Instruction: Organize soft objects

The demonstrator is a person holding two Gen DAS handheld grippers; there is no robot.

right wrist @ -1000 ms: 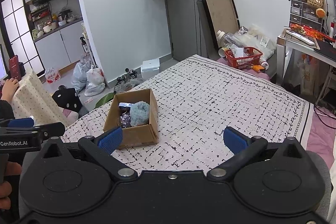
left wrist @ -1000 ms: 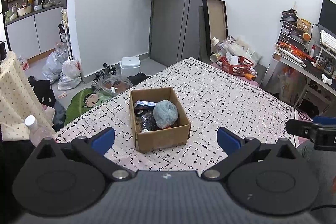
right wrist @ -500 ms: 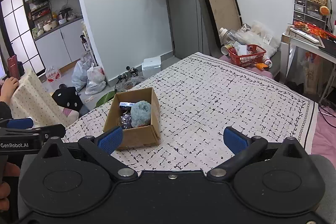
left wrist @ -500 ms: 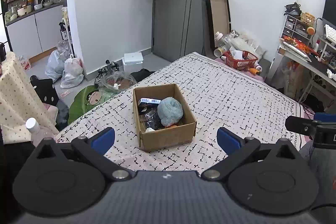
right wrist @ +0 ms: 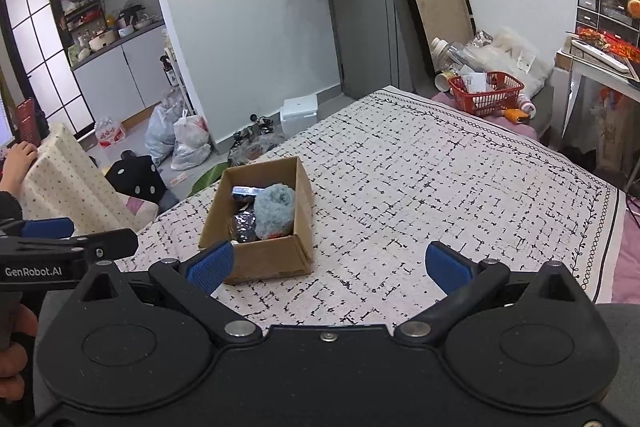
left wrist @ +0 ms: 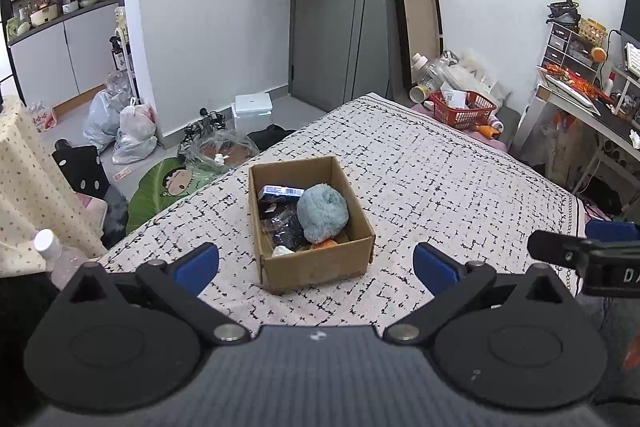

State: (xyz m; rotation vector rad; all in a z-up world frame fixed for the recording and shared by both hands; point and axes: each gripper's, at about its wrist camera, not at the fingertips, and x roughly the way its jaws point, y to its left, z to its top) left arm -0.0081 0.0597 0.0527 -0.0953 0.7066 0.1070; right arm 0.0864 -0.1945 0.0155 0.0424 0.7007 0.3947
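An open cardboard box (left wrist: 316, 267) stands on the bed's patterned cover (left wrist: 440, 187); it also shows in the right wrist view (right wrist: 264, 259). Inside lie a fluffy light-blue soft ball (left wrist: 322, 213), also in the right wrist view (right wrist: 274, 211), dark packets (left wrist: 280, 223), a blue-white carton (left wrist: 280, 191) and something orange (left wrist: 325, 245). My left gripper (left wrist: 316, 265) is open and empty, just short of the box's near wall. My right gripper (right wrist: 328, 263) is open and empty, over the cover to the right of the box. Each gripper shows at the edge of the other's view.
A red basket (left wrist: 464, 109) sits beyond the bed's far corner. A desk (left wrist: 588, 111) stands at the right. Bags (left wrist: 124, 131), a green mat (left wrist: 164, 187) and a water bottle (left wrist: 56, 255) lie on the floor at the left. A spotted cloth (right wrist: 68, 183) is at far left.
Both grippers have come a little closer to the box, which sits slightly larger and more central in the left wrist view. Both stay open.
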